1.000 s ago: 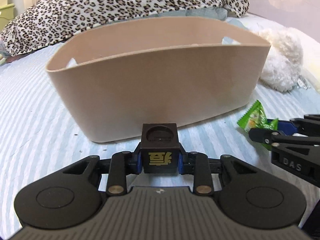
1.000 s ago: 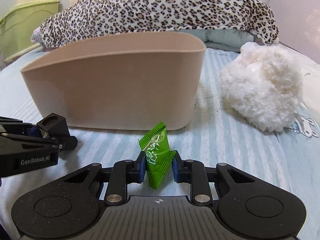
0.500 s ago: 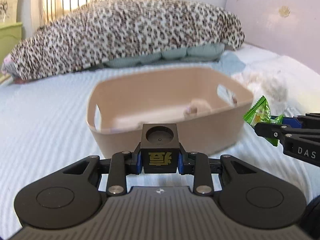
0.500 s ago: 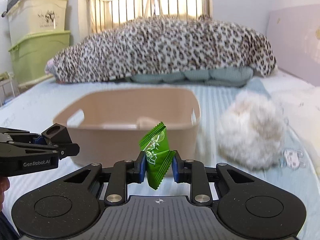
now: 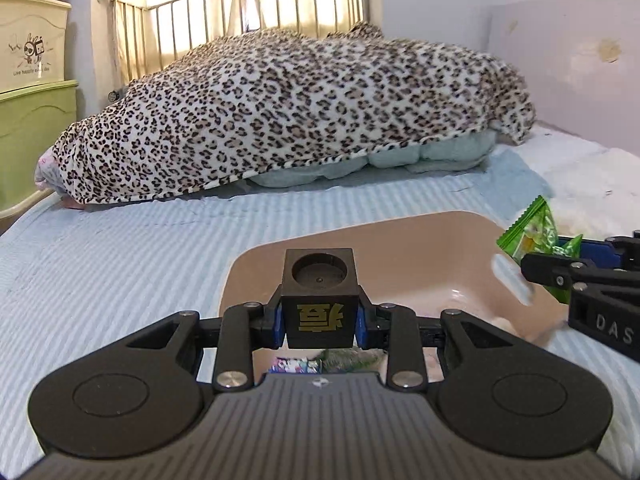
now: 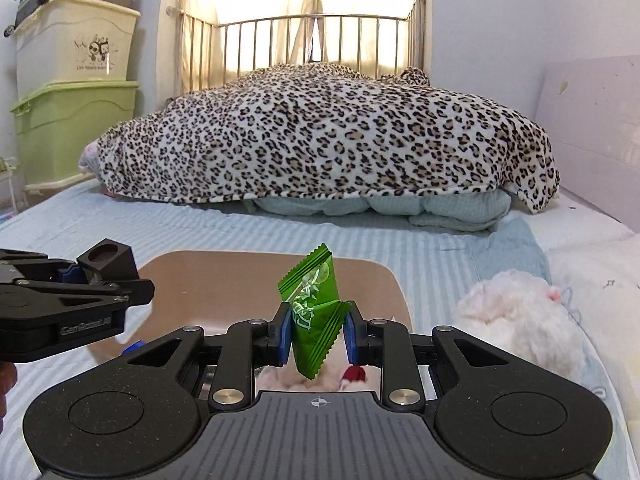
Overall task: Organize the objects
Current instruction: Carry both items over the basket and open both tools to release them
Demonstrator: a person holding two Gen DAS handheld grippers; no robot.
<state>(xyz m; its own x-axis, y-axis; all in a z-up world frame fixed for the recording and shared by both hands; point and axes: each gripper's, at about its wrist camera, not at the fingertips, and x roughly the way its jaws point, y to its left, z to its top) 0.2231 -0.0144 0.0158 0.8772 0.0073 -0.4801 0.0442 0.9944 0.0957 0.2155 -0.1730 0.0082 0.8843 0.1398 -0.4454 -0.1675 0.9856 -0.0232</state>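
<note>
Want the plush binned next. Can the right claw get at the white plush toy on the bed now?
Probably not yet: the right claw is shut on the green snack packet. The white plush toy lies uncovered beside the beige bin, so the way looks free once the packet is dropped.

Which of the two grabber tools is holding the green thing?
The right gripper: its fingers pinch a green snack packet above the beige bin. The left gripper instead holds a dark brown cube with a round hollow on top.
</note>
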